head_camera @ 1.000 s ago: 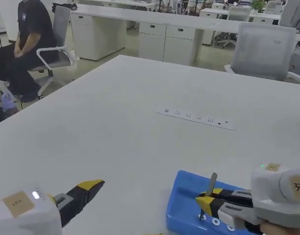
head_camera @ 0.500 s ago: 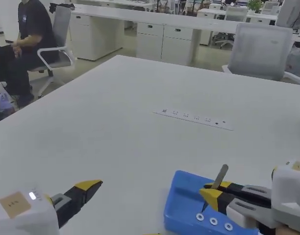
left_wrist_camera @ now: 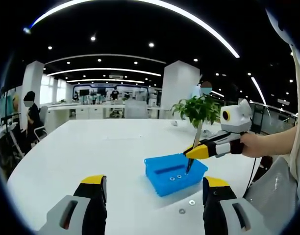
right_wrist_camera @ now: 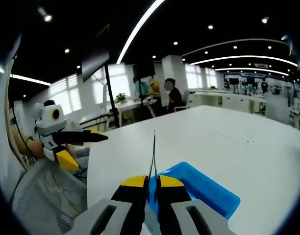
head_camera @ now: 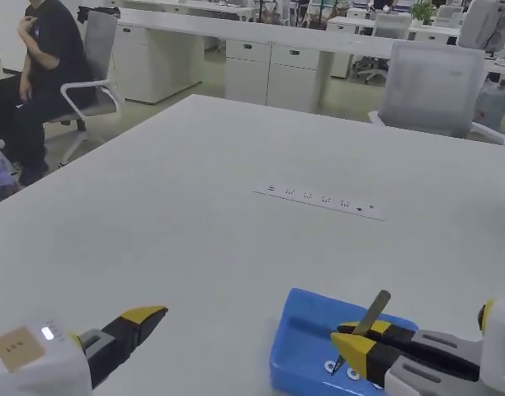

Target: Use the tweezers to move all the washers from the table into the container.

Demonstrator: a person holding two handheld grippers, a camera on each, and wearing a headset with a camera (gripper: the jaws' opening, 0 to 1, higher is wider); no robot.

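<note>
Washers [head_camera: 331,367], two that I can make out, lie inside the container [head_camera: 302,330] at the lower middle of the head view, so part of the job looks done. The right tongs [head_camera: 351,340], lower right, are clamped on the tweezers [head_camera: 375,307], whose tip dips into the container; whether it pinches a washer is too small to tell. The left tongs [head_camera: 149,315], lower left, hang over the bare table [head_camera: 195,231], touching nothing.

In the left gripper view three washers [left_wrist_camera: 179,176] sit in the container [left_wrist_camera: 160,166] at centre. Two more washers [left_wrist_camera: 191,201] lie on the table just below it, near the right-hand jaw; those at least are left to move. This view's own jaws stand wide apart and empty along the bottom. The tweezers [left_wrist_camera: 191,156] point down into the container from the right tongs [left_wrist_camera: 201,151].

In the right gripper view the jaws are shut tight around the tweezers [right_wrist_camera: 153,154] at bottom centre, with the container [right_wrist_camera: 209,191] just beyond to the right. The left tongs [right_wrist_camera: 88,149] show at mid left, gaping and holding nothing
</note>
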